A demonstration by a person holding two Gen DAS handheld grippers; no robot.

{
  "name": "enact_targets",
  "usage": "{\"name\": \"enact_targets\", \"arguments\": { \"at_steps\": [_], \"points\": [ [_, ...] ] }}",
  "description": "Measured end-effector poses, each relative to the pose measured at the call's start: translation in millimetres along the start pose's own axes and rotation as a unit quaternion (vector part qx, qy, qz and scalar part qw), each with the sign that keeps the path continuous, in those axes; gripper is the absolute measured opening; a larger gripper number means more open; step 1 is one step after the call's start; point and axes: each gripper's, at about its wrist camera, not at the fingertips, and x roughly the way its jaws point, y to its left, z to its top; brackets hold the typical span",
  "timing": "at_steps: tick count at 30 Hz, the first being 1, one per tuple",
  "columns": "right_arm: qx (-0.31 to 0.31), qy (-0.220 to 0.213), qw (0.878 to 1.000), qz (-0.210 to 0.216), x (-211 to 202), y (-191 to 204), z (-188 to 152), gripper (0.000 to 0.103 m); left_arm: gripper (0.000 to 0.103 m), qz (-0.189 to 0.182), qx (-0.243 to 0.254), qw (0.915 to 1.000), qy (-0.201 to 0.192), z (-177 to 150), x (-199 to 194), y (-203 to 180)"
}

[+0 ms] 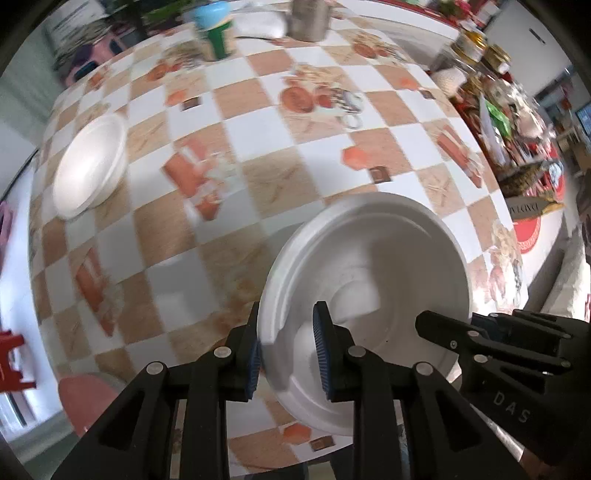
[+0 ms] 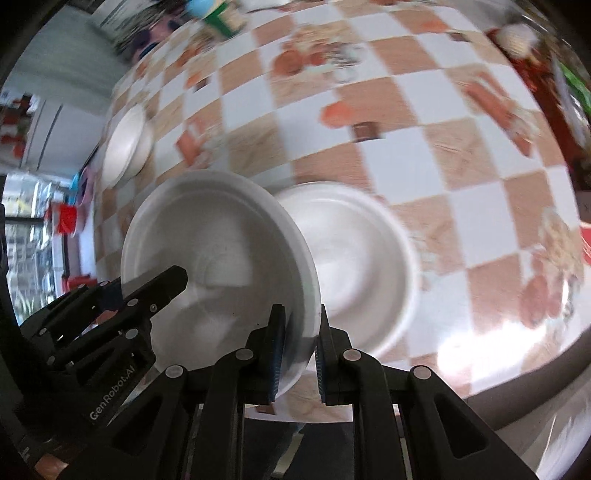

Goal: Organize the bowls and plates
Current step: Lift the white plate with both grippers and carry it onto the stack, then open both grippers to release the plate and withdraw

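White foam bowl (image 1: 92, 162) sits alone near the left edge of the checkered orange-and-white surface (image 1: 258, 155), upright, well apart from the rest.

Left claw (image 1: 286, 354): clenched on the left rim of a white foam bowl held in the air (image 1: 369, 258), blue pads on either side of the rim wall. That bowl is tilted, above the near edge of the surface.

Right claw (image 2: 299, 350): clenched on the opposite rim of the same held bowl (image 2: 221, 258), one pad inside, one outside. Both claws grip this one bowl at once.

Right wrist view: another white foam bowl (image 2: 354, 251) rests on the surface just behind and to the right of the held one, partly hidden by it. Can't tell if they touch.

Far edge: blurred green-and-blue container (image 1: 216, 26) and a metal can (image 1: 308, 18). Right edge: cluttered jars (image 1: 476, 48).
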Motion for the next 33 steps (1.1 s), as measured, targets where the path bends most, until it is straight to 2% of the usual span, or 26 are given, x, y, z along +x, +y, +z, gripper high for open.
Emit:
{"name": "enact_targets", "arguments": {
  "at_steps": [6,13,17,25,26,28,30,33],
  "points": [
    [0.029,-0.008,0.999,-0.019,-6.6,-31.0,3.4,0.017,0.027,-0.007,0.016,0.9997,0.018,9.9,18.2,-21.0],
    [0.042,-0.004,0.999,-0.033,-1.8,-49.8,6.5,0.017,0.027,-0.008,0.024,0.9993,0.028,8.4,30.1,-31.0],
    [0.043,-0.002,0.998,-0.035,1.6,-52.5,7.6,0.017,0.027,-0.004,0.033,0.9993,0.017,7.9,28.9,-34.4],
    [0.041,-0.004,0.998,-0.04,4.1,-50.1,7.3,0.017,0.031,-0.013,0.032,0.9992,0.022,6.5,27.9,-31.8],
    [0.041,-0.003,0.998,-0.04,4.2,-50.0,6.7,0.017,0.033,-0.014,0.033,0.9991,0.023,5.8,27.3,-31.7],
    [0.04,-0.003,0.998,-0.042,4.4,-49.5,6.1,0.017,0.046,-0.01,0.034,0.9991,0.021,4.1,25.0,-30.6],
    [0.041,-0.003,0.998,-0.043,4.4,-48.6,5.3,0.017,0.063,-0.006,0.034,0.9993,0.013,2.4,21.3,-28.3],
    [0.043,-0.008,0.998,-0.049,2.7,-48.5,4.2,0.017,0.071,-0.007,0.027,0.9996,0.007,2.2,17.5,-22.6]
  ]
}}
